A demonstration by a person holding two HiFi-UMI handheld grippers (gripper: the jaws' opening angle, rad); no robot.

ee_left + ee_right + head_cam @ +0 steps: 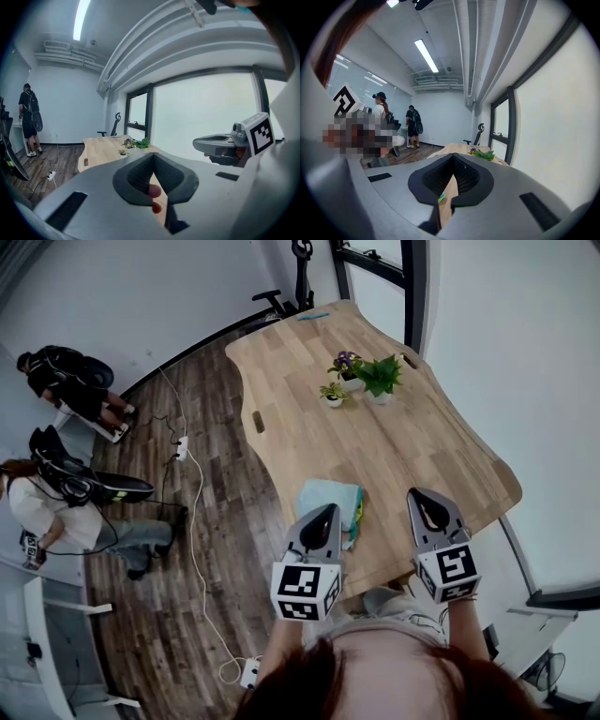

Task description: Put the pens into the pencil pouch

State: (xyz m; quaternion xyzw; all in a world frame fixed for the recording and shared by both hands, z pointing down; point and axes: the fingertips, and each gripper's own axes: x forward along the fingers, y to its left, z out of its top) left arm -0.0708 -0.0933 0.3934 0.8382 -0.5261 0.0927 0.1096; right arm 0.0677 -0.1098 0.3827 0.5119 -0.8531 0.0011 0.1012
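Note:
A teal pencil pouch [330, 495] lies near the front edge of the wooden table [403, 442], with colourful pens [357, 513] at its right side. My left gripper [327, 510] hangs over the pouch's near edge, jaws shut with nothing between them. My right gripper [420, 494] is to the right of the pouch above bare wood, also shut and empty. In the left gripper view the closed jaws [152, 157] point along the table, and the right gripper [220, 143] shows beside them. Through the closed right jaws [453, 157] a green-yellow bit [441, 197] shows below.
Small potted plants [361, 377] stand mid-table, and a blue pen [313, 316] lies at the far end. An office chair [281, 298] is behind the table. People [66, 507] and a cable with a power strip [181, 447] are on the floor at left. A window wall runs along the right.

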